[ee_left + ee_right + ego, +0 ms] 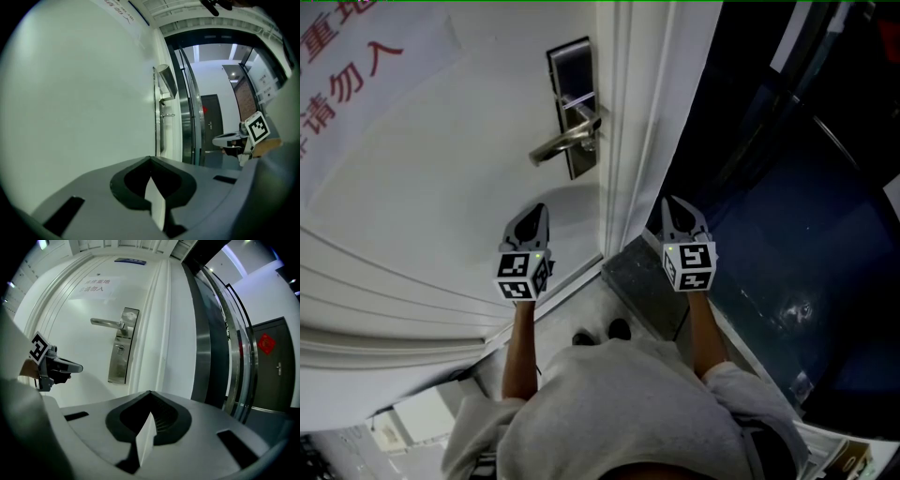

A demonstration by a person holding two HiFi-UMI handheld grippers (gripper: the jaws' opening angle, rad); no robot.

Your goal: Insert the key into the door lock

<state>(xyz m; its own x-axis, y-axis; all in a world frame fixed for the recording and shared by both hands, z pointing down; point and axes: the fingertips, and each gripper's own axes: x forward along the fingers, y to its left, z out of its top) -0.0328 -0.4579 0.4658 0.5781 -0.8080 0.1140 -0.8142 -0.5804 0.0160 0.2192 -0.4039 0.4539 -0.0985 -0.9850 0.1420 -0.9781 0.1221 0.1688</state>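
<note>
So here's where I'm at. Both sets of fingers are pinched fully together with nothing in them: the left gripper (534, 217) is closed on air, and so is the right gripper (673, 204). I can't spot the key anywhere, not in either grip. There's a small glint on the lock plate (572, 103) near the handle (558, 145), but it's too small to call.

The plate sits right by the door's (431, 169) right edge, with the keyhole (120, 348) just under the handle. My left is in front of the door panel, lower than the handle and well apart from the plate. My right is off past the door frame (628, 141), not lined up with anything.

My take: don't rush the plate. Get the key pinched by its bow first, with the blade poking straight out past the tips. Then bring it in level and square to the keyhole, keeping clear of the handle. A tilted blade would just skate over the metal.
</note>
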